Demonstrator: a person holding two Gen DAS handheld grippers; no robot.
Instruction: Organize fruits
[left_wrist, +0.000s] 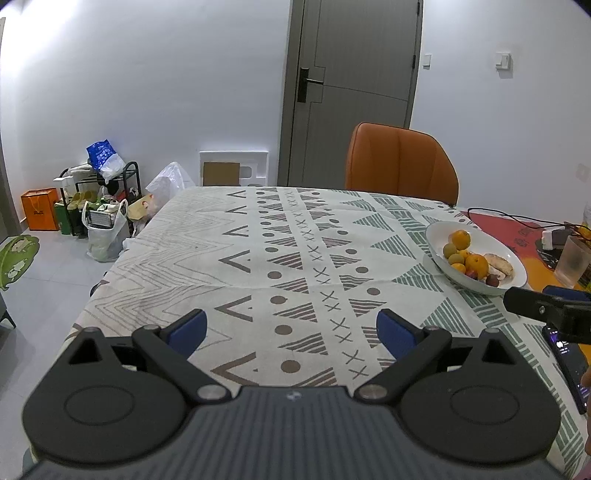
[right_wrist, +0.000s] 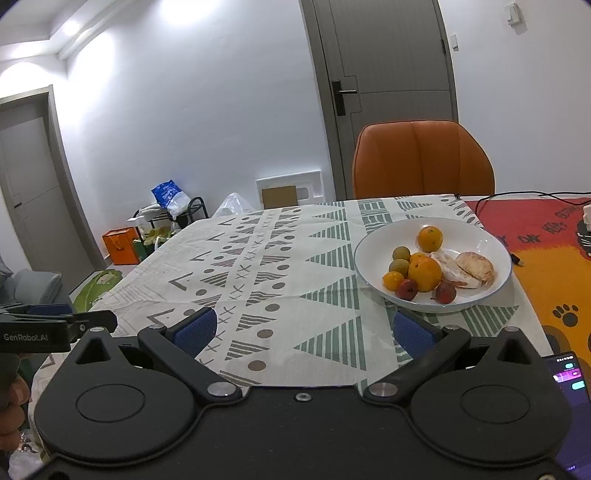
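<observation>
Patterned tablecloth (right_wrist: 280, 258) fills mid-frame. All fruit sits in the shallow white ceramic bowl (right_wrist: 373, 243), right of centre. My left gripper (left_wrist: 291, 328) and right gripper (right_wrist: 303, 328) hang spread, empty. Any pickup should take one fruit squarely, gently.

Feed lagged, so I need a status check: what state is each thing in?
Left gripper: open, empty.
Right gripper: open, empty.
Wide white ceramic bowl: upright, holding fruit.
Peeled pale citrus: skinless, in bowl.
Grey panelled door: closed.
Black smartphone: screen lit.

Orange chair (right_wrist: 423, 160) behind table; phone (right_wrist: 570, 373) near edge.
</observation>
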